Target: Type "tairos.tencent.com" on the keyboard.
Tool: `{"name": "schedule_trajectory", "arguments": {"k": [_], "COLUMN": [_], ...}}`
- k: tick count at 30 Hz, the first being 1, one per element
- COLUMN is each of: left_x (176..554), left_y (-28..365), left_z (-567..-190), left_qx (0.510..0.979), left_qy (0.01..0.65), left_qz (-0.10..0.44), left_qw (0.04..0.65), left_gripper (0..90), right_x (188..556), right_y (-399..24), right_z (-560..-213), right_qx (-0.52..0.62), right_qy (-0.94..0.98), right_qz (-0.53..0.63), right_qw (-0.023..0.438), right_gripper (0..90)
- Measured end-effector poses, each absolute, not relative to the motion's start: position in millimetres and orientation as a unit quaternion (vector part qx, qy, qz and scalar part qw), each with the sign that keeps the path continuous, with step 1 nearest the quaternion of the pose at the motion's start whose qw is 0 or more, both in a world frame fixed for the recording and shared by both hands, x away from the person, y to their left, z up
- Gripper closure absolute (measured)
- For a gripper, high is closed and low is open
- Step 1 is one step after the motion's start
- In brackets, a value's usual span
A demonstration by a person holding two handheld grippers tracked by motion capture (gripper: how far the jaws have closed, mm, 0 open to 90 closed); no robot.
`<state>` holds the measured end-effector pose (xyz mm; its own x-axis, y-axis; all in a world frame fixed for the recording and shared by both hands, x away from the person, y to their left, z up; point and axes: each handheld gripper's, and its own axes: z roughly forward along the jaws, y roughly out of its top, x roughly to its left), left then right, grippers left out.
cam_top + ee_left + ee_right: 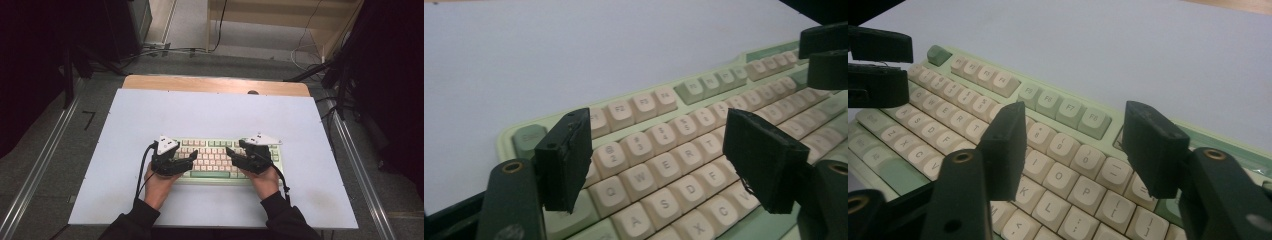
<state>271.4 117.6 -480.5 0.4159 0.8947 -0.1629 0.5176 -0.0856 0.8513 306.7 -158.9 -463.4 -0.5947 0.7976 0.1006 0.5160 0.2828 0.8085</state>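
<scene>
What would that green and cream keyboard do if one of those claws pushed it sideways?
The keyboard looks like a rigid slab lying flat, so it would probably slide as one piece, not bend or tip. The white table cover looks smooth, so it may skid easily. The raised keys would likely sink or wobble if pushed themselves.

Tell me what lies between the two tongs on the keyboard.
In the high view, only the keyboard's own cream keys lie between the left tongs and the right tongs. Nothing else sits in that gap, and neither pair holds anything.
</scene>
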Motion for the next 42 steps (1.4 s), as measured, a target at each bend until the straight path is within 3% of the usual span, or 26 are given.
{"name": "schedule_trajectory", "arguments": {"k": [14,18,42], "left_x": [267,268,253], "left_y": [132,135,139], "left_z": [-483,-486,-488], "left_qx": [0.702,0.697,0.696], "left_qy": [0.509,0.514,0.51], "left_qz": [0.205,0.202,0.21], "left_qw": [0.454,0.457,0.46], "left_gripper": [29.6,32.8,29.6], "right_x": [305,307,310], "right_y": [-160,-158,-148], "right_z": [-471,-476,-486], "right_qx": [0.409,0.405,0.405], "right_qy": [0.789,0.799,0.818], "right_qz": [0.43,0.42,0.387], "right_qw": [0.157,0.146,0.132], "right_gripper": [87.6,87.8,87.8]}}
